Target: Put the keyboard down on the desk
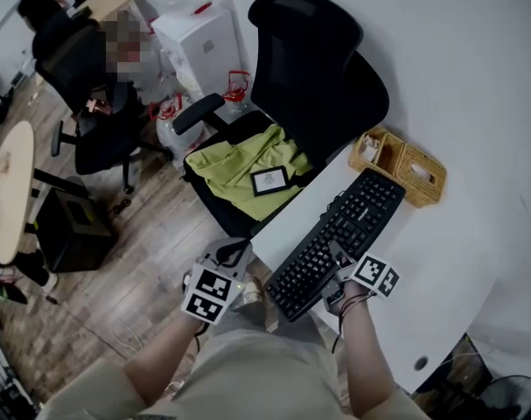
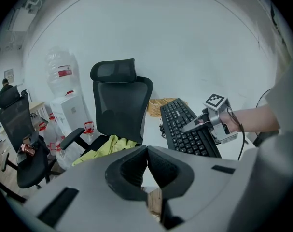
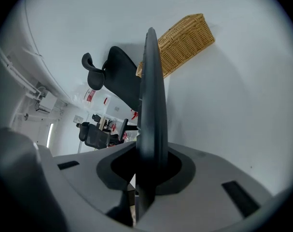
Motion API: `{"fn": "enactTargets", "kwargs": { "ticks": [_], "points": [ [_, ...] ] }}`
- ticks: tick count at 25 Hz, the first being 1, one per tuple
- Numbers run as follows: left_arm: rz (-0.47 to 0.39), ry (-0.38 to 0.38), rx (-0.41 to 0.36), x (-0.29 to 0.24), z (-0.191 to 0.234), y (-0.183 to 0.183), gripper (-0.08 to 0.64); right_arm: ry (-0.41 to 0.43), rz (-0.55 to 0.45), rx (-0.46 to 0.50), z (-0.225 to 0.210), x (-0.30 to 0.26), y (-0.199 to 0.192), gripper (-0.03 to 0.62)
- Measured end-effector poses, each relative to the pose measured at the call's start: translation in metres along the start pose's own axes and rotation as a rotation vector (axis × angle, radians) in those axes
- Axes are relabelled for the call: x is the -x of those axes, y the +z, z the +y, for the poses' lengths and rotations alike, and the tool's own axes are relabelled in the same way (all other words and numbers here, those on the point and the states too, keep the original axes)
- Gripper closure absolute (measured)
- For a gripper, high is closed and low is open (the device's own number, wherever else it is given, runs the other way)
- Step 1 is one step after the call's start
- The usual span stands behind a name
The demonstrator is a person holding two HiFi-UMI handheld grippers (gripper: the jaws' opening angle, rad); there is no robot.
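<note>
A black keyboard (image 1: 339, 234) lies slantwise along the left edge of the white desk (image 1: 457, 261); whether it rests flat on it I cannot tell. My right gripper (image 1: 337, 262) is shut on the keyboard's near end. In the right gripper view the keyboard (image 3: 150, 95) runs edge-on between the jaws of my right gripper (image 3: 147, 166). My left gripper (image 1: 235, 253) hangs off the desk, left of the keyboard, over the floor. Its jaws meet in the left gripper view, so the left gripper (image 2: 147, 152) is shut and empty, and that view also catches the keyboard (image 2: 185, 125) and the right gripper (image 2: 198, 124).
A wicker basket (image 1: 403, 166) stands on the desk just past the keyboard's far end. A black office chair (image 1: 313, 86) holding a yellow-green cloth (image 1: 246, 166) and a small framed tablet (image 1: 269, 180) is against the desk's left side. A person sits far left by a water dispenser (image 1: 199, 38).
</note>
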State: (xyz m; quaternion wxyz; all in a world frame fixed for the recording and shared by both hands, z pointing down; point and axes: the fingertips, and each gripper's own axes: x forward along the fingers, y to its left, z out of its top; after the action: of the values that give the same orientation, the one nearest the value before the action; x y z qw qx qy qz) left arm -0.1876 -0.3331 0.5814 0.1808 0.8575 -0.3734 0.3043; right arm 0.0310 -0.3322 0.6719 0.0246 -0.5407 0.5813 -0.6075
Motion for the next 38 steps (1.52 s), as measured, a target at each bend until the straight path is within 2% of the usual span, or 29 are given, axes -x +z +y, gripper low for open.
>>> {"fn": "enactTargets", "kwargs": {
  "ticks": [4, 11, 15, 19, 21, 25, 34, 38],
  "points": [
    [0.011, 0.002, 0.003, -0.009, 0.01, 0.0, 0.537, 0.009, -0.005, -0.05, 0.0, -0.015, 0.002, 0.502],
    [0.042, -0.002, 0.014, -0.021, 0.012, -0.007, 0.537, 0.058, -0.024, -0.071, 0.0, -0.029, 0.003, 0.494],
    [0.06, -0.006, 0.018, -0.025, 0.012, -0.013, 0.537, 0.055, -0.037, -0.154, -0.015, -0.036, -0.003, 0.417],
    [0.074, -0.013, 0.019, -0.028, 0.01, -0.018, 0.537, 0.058, -0.059, -0.2, -0.03, -0.037, -0.006, 0.377],
    [0.081, -0.015, 0.019, -0.029, 0.009, -0.021, 0.537, 0.03, -0.06, -0.199, -0.037, -0.037, -0.006, 0.345],
    [0.094, -0.017, 0.013, -0.03, 0.006, -0.026, 0.537, -0.051, -0.042, -0.169, -0.043, -0.036, -0.005, 0.337],
    [0.105, -0.008, 0.012, -0.023, 0.002, -0.036, 0.537, -0.237, 0.09, -0.077, -0.047, -0.033, -0.014, 0.227],
    [0.108, -0.019, 0.0, -0.018, -0.004, -0.037, 0.537, -0.35, 0.132, -0.021, -0.063, -0.015, -0.021, 0.207]
  ]
}}
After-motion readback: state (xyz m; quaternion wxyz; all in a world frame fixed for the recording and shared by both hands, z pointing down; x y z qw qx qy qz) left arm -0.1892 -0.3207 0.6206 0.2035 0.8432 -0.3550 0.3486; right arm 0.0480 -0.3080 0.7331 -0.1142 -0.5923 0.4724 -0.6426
